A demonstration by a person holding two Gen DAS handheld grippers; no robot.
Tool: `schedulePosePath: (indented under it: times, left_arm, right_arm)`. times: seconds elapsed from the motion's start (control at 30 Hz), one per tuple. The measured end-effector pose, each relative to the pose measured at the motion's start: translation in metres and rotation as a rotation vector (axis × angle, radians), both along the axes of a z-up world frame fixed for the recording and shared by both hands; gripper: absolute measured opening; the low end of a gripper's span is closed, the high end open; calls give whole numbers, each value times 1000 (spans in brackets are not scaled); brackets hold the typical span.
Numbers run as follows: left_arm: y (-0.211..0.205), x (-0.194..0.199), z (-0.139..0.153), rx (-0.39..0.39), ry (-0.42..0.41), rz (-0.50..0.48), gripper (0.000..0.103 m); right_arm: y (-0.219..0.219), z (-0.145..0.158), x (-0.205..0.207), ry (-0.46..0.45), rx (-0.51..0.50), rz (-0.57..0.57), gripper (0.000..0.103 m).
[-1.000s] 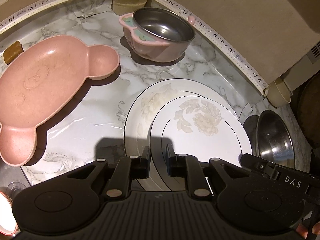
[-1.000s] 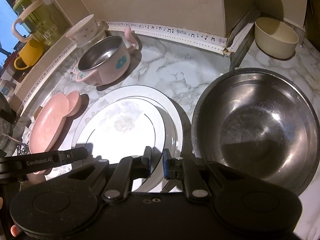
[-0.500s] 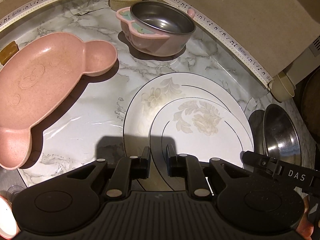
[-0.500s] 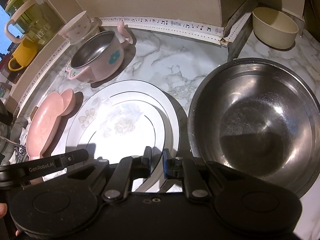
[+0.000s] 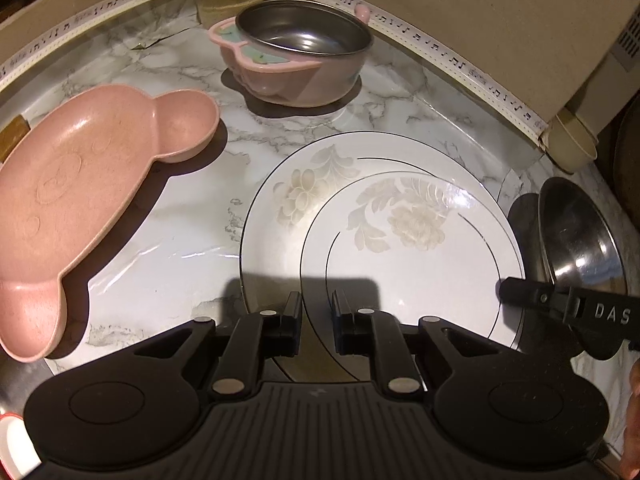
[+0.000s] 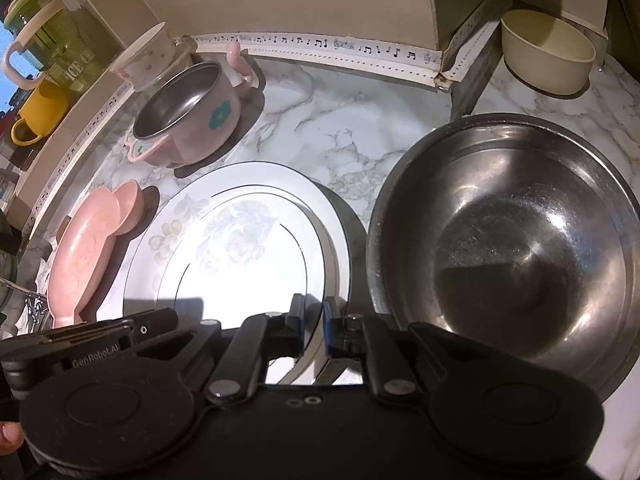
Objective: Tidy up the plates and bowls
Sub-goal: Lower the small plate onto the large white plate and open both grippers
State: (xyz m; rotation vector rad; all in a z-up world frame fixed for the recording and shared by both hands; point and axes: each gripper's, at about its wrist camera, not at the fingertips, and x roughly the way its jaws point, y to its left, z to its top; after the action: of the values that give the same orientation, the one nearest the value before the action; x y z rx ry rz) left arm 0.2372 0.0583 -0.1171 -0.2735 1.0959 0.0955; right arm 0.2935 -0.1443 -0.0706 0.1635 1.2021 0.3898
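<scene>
Both my claws are pinched nearly closed: left claw and right claw each grip the small plate's near rim. It looks like glazed china to me, so slick and breakable; I'd keep hold at the rim.

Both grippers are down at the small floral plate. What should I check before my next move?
1. Left gripper closed on the small plate at its near rim: ok.
2. Right gripper closed on the same rim: ok.
3. Small plate lying within the large plate: ok.
4. Small plate lifted clear of it: cannot tell.
5. Room between right gripper and steel bowl: not ok, the bowl's rim is close beside it.
6. Pink bear plate apart from the stack: ok.
</scene>
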Motion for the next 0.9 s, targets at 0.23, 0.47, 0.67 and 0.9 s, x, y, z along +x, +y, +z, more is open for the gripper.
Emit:
schedulePosePath:
  times: [0.23, 0.47, 0.67, 0.9]
  left_arm:
    - [3, -2, 2, 27, -15, -11, 14]
    - [7, -7, 9, 55, -45, -22, 14]
    - [5, -9, 7, 53, -49, -28, 14]
    - [2, -9, 6, 78, -59, -40, 14]
  right_arm:
    - [2, -4, 2, 3, 9, 3, 9]
    - [6, -9, 5, 7, 1, 11, 10]
    - [13, -10, 4, -5, -22, 28, 10]
    - [21, -10, 3, -21, -55, 46, 12]
